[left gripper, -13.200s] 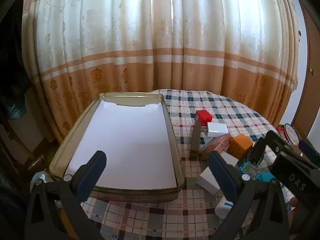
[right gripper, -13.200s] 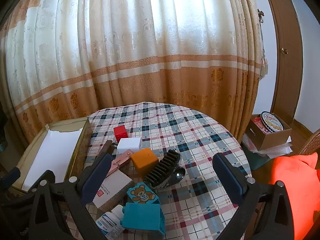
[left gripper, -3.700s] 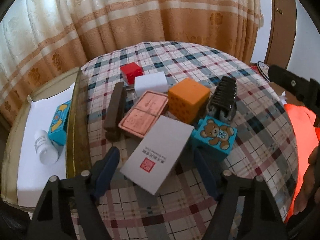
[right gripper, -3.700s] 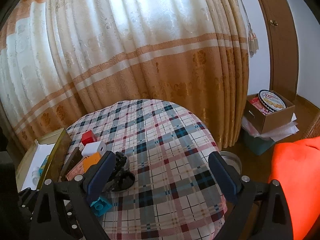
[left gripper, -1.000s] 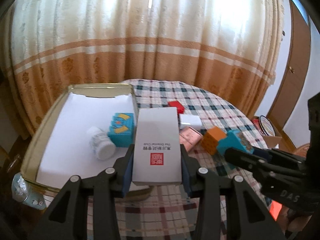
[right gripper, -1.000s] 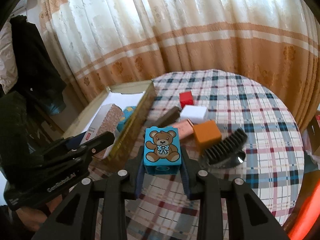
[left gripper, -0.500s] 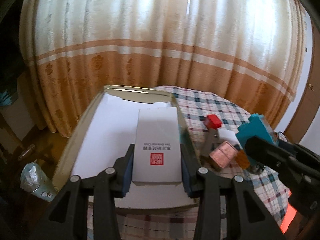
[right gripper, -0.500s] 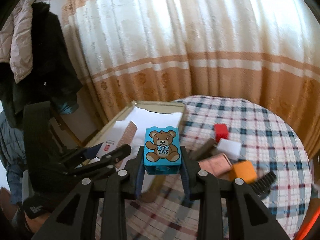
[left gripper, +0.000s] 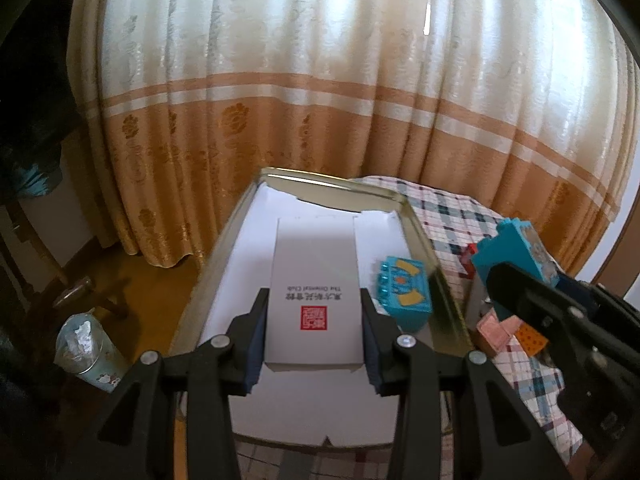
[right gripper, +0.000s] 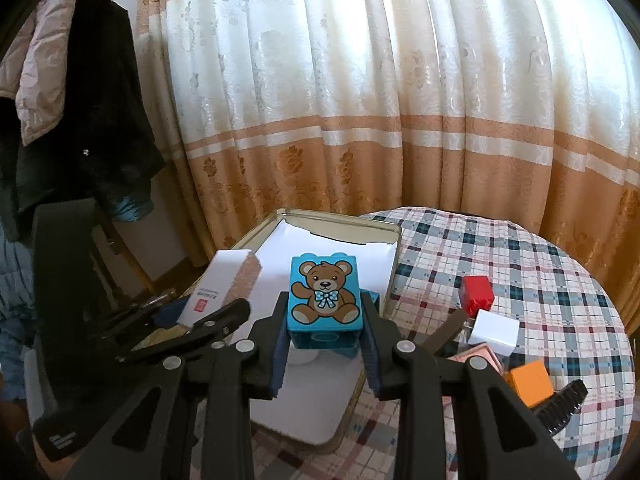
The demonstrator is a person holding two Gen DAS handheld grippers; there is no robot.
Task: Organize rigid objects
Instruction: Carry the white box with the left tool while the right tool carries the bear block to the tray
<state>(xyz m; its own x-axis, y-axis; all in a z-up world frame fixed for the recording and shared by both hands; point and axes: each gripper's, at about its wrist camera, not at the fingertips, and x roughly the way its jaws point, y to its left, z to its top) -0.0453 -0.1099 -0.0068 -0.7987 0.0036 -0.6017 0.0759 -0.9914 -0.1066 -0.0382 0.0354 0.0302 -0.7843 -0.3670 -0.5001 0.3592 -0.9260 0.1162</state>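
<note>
White box (left gripper: 314, 292), red seal and "The Oriental Club" print legible, pinched by left gripper (left gripper: 314, 338), now over tin tray (left gripper: 424, 236), formerly beside it. Bear block (right gripper: 325, 300) clamped by right gripper (right gripper: 325, 350), now above tray.

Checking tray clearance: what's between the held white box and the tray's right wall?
In the left wrist view, a blue block lies in the tray, between the white box and that wall.

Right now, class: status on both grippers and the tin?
Left gripper shut on white box. Right gripper shut on bear block. Both over tin; blue block already inside.
</note>
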